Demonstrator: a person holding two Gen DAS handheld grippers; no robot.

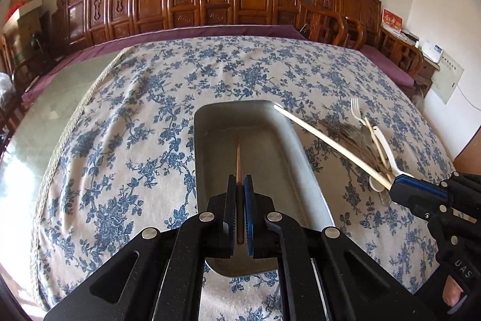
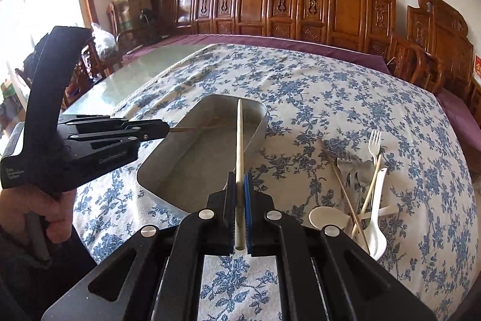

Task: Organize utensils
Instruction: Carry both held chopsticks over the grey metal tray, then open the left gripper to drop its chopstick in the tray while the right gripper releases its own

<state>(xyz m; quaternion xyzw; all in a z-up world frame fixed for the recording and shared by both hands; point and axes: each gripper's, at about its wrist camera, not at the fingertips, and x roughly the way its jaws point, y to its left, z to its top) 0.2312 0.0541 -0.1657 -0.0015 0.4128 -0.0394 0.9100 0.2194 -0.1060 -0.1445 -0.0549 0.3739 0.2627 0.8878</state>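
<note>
Left gripper point(image 1: 239, 181) clamped on thin brown wooden chopstick point(image 1: 238, 158), tip over grey rectangular metal tray point(image 1: 210, 146). Right gripper point(image 2: 239, 178) clamped on pale cream chopstick point(image 2: 239, 140), over same tray. Remaining utensil pile point(image 2: 365, 188) near tablecloth's right edge.

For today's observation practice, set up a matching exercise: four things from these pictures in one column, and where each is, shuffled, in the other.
Things
1. pale chopstick
2. thin brown stick
3. metal tray
4. white fork

Places
A. bare on the floral cloth, nothing lying inside
B. in the heap of utensils beside the tray
C. clamped in the right gripper
D. clamped in the left gripper

Pairs: 1-C, 2-D, 3-A, 4-B
</note>
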